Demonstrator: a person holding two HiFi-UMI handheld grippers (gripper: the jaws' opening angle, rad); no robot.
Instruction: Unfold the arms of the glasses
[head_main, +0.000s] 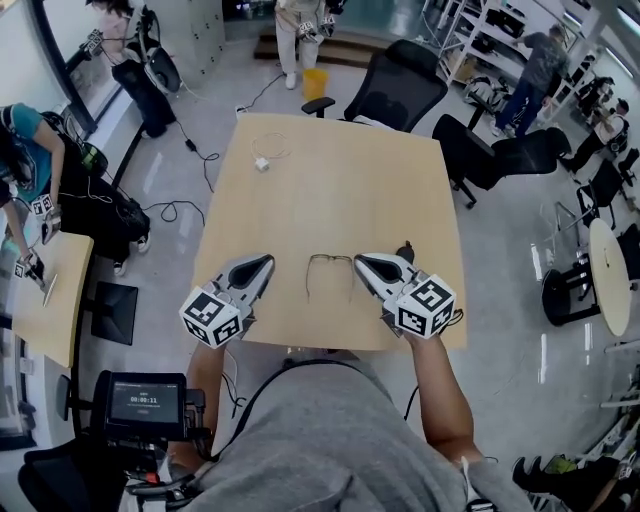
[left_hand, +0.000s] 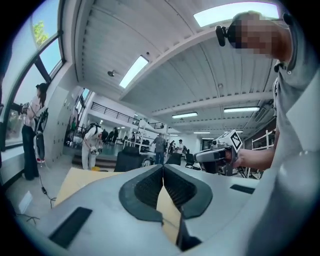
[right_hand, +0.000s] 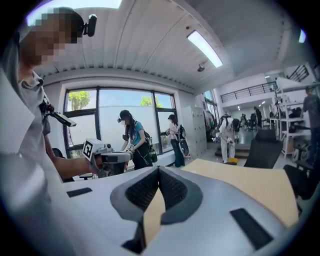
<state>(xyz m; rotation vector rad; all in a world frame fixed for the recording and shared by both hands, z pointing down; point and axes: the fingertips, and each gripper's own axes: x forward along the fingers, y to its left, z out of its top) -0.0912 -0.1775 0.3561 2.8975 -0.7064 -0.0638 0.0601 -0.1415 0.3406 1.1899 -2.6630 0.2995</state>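
A pair of thin dark wire-framed glasses (head_main: 330, 272) lies on the pale wooden bench (head_main: 330, 190) near its front edge. The lens front is on the far side, and the two side arms run back toward the person, roughly parallel. The glasses sit between the two tools and touch neither. The left tool (head_main: 264, 261), grey with dark ribbed pads, is just to the left of the glasses. In the left gripper view (left_hand: 163, 168) its jaws meet at the tips, closed on nothing. The right tool (head_main: 360, 261) is just to the right of the glasses. In the right gripper view (right_hand: 159, 169) its jaws are likewise pressed together and empty. A small white cable (head_main: 266, 160) lies on the far part of the bench, well apart from the glasses. Black office chairs (head_main: 400, 85) stand beyond the far edge.
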